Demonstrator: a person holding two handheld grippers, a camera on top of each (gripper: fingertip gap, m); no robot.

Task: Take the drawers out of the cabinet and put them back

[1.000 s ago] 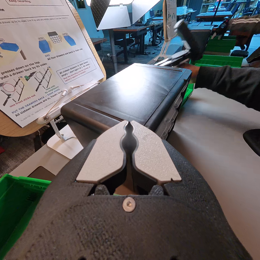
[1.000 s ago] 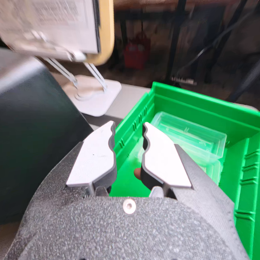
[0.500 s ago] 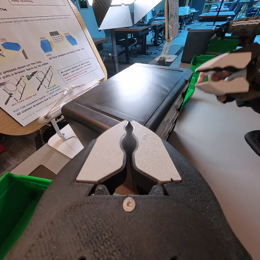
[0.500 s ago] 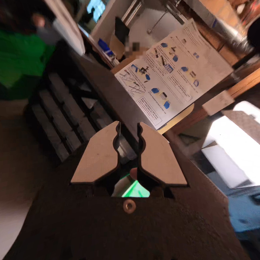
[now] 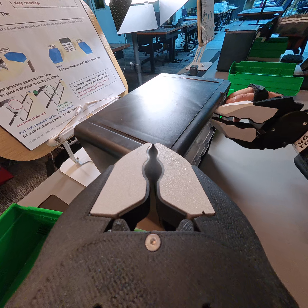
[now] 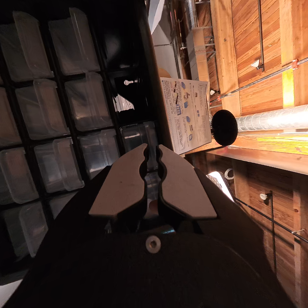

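The left tongs [image 5: 152, 148] were clenched with nothing between them, the two grey plates meeting at the tips, and hovered over the bench [image 5: 250, 191] just short of the near end of the black plastic drawer cabinet [image 5: 158, 113]. The cabinet stood on the grey bench with its flat top facing up and its drawer front facing the side where the right tongs [image 5: 215, 115] worked. In the left wrist view the right tongs were turned on their side at the cabinet's front face, near its top edge, with a narrow gap between the plates; a hand [image 5: 241, 96] in a black strap held them. The right wrist view, rolled sideways, showed the right tongs [image 6: 152, 148] slightly parted and empty, close to the cabinet front [image 6: 150, 83]. Rows of clear plastic drawers [image 6: 86, 100] sat in their slots, while two slots [image 6: 128, 95] in the row next to the top panel stood dark and open. One clear drawer [image 6: 136, 136] in that same row lay directly ahead of the tips; contact could not be determined. A printed instruction sheet on a wooden stand [image 5: 50, 66] stood by the bench's far-left edge beside the cabinet. A green plastic bin [image 5: 20, 236] sat at the near-left corner, and further green bins [image 5: 265, 78] lay beyond the cabinet.
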